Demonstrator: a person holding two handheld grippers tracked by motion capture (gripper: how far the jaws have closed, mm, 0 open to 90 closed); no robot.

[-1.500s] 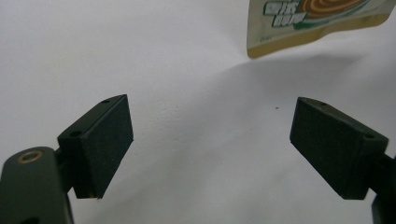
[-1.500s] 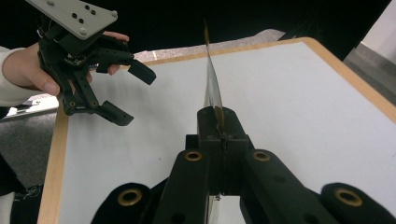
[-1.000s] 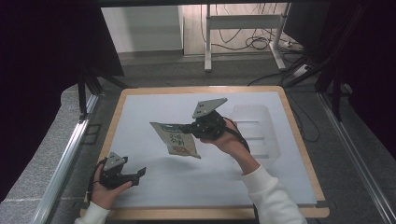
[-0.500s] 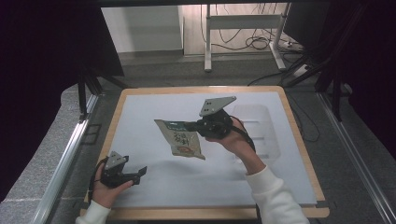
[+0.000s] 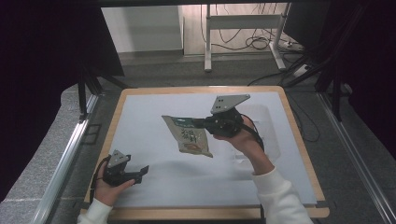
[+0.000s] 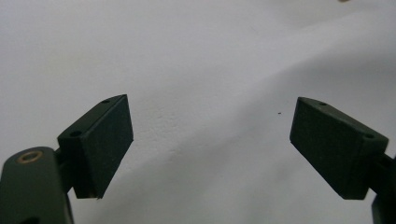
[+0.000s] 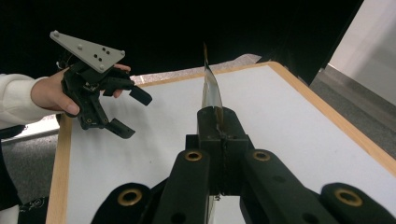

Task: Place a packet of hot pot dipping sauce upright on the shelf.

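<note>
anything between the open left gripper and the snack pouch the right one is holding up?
Nothing visible. The left gripper, jaws apart, sits low at the near-left; only bare white mat lies between it and the pouch clamped by the right gripper.

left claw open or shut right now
Open. In the left gripper view the left claw's jaws stand wide apart with bare white table between them; the high view shows it spread too.

table (image 5: 299,140): white top, pale wood rim | floor (image 5: 187,70): grey | wall (image 5: 140,28): white, far side | metal stand (image 5: 243,21): beyond table, cables (image 5: 254,42) trailing under it | curtains (image 5: 42,70): black, both sides | rails (image 5: 60,163): metal, flanking table
</note>
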